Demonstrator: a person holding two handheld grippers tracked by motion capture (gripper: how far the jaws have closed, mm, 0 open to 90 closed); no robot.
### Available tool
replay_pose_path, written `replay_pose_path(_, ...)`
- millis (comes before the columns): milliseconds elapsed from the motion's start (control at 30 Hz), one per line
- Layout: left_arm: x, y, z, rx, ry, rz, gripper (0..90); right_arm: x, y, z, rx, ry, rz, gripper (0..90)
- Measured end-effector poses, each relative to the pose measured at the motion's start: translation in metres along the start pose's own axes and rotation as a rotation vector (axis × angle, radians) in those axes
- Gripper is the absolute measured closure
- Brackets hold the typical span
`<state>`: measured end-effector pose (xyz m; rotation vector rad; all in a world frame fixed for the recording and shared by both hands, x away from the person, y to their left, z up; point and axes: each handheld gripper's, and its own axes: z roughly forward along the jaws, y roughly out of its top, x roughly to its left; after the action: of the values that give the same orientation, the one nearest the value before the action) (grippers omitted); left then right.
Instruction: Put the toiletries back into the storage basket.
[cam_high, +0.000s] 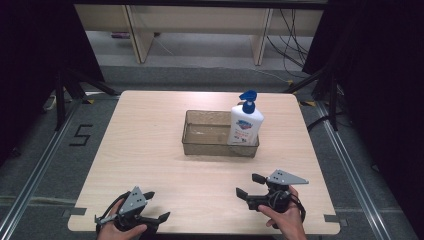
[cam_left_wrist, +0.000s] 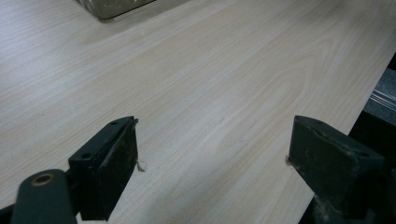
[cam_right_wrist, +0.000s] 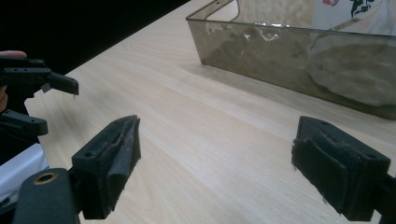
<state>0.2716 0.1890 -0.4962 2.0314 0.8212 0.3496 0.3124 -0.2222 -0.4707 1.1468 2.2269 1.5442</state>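
You had one wooden table, and on it one clear plastic bin and one white pump bottle with a blue top. You held two grippers, one left gripper and one right gripper.

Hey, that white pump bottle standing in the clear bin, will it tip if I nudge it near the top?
Probably. The pump bottle is tall and narrow and stands upright at the right end of the clear bin, so a high nudge would likely topple it leftward into the open space. The bin's low wall may catch its base only. Its smooth plastic looks slippery.
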Motion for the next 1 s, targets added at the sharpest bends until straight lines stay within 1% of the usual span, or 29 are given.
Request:
replay_pose_path(33,-0.001,0.0,0.0,-0.008,-0.002,-0.008,15.4,0.0,-0.001,0.0,-0.006,0.003,0.002,15.6)
replay_pose_path(67,-0.001,0.0,0.0,-0.008,-0.002,-0.008,15.4,0.002,-0.002,0.0,0.008,-0.001,0.025,15.6)
replay_pose_path(100,-0.001,0.0,0.0,-0.009,-0.002,-0.009,15.4,0.002,-0.002,0.0,0.008,-0.001,0.025,15.6)
replay_pose_path(133,-0.001,0.0,0.0,-0.009,-0.002,-0.009,15.4,0.001,-0.003,-0.001,-0.007,0.006,0.005,15.6)
replay_pose_path(167,-0.001,0.0,0.0,-0.008,-0.002,-0.008,15.4,0.001,-0.003,-0.001,-0.007,0.006,0.005,15.6)
replay_pose_path(200,0.0,0.0,0.0,-0.001,0.0,0.001,15.4,0.002,-0.004,-0.001,0.001,0.012,0.014,15.6)
replay_pose_path(233,0.0,0.0,0.0,0.0,0.0,0.0,15.4,0.004,-0.006,-0.002,0.0,0.015,0.038,15.6)
replay_pose_path(267,0.0,0.0,0.0,0.0,0.0,0.0,15.4,0.002,-0.006,-0.003,0.005,-0.008,-0.012,15.6)
replay_pose_path(333,-0.001,0.0,0.0,-0.004,-0.003,-0.007,15.4,0.003,-0.007,-0.002,0.003,-0.007,-0.011,15.6)
replay_pose_path(367,0.0,0.0,0.0,0.0,-0.002,-0.002,15.4,0.005,-0.009,-0.003,0.017,-0.006,-0.014,15.6)
replay_pose_path(400,-0.001,0.0,0.001,-0.007,-0.002,-0.007,15.4,0.005,-0.009,-0.003,0.017,-0.006,-0.014,15.6)
replay_pose_path(433,0.0,0.0,0.0,0.002,-0.002,0.001,15.4,0.008,-0.01,-0.003,0.035,-0.003,0.017,15.6)
replay_pose_path(467,0.0,0.0,0.0,0.001,-0.001,0.001,15.4,0.006,-0.011,-0.002,0.026,0.002,-0.007,15.6)
replay_pose_path(567,-0.001,0.0,0.001,-0.002,-0.004,-0.006,15.4,0.007,-0.013,-0.005,0.029,0.003,-0.018,15.6)
replay_pose_path(600,0.0,0.0,0.0,0.004,0.0,0.004,15.4,0.011,-0.014,-0.006,0.037,0.022,0.034,15.6)
replay_pose_path(633,-0.001,0.0,0.0,0.003,-0.001,0.002,15.4,0.008,-0.015,-0.005,0.032,0.012,-0.002,15.6)
replay_pose_path(667,0.0,0.0,0.0,0.009,0.001,0.011,15.4,0.009,-0.016,-0.007,0.035,0.011,-0.008,15.6)
replay_pose_path(733,0.0,0.0,0.0,0.012,0.0,0.01,15.4,0.009,-0.017,-0.006,0.032,0.017,-0.001,15.6)
replay_pose_path(767,0.0,0.0,0.0,0.01,-0.001,0.006,15.4,0.01,-0.018,-0.008,0.042,0.014,0.011,15.6)
replay_pose_path(800,-0.001,0.0,0.001,0.001,0.0,0.001,15.4,0.01,-0.019,-0.009,0.044,0.012,0.001,15.6)
replay_pose_path(833,-0.001,0.0,0.0,0.006,0.004,0.002,15.4,0.01,-0.02,-0.01,0.049,0.013,0.008,15.6)
replay_pose_path(867,-0.001,0.0,0.0,0.013,0.004,0.004,15.4,0.01,-0.022,-0.01,0.045,0.012,0.022,15.6)
replay_pose_path(900,-0.001,0.0,0.0,0.013,0.004,0.004,15.4,0.01,-0.022,-0.01,0.045,0.012,0.022,15.6)
replay_pose_path(933,-0.001,0.0,0.0,0.014,0.004,0.004,15.4,0.012,-0.023,-0.011,0.058,0.012,0.047,15.5)
replay_pose_path(967,-0.002,0.0,0.001,0.007,0.002,-0.002,15.4,0.011,-0.024,-0.012,0.056,0.01,0.028,15.5)
replay_pose_path(1000,-0.002,-0.001,0.002,0.0,0.004,-0.003,15.4,0.011,-0.025,-0.013,0.055,0.008,0.019,15.5)
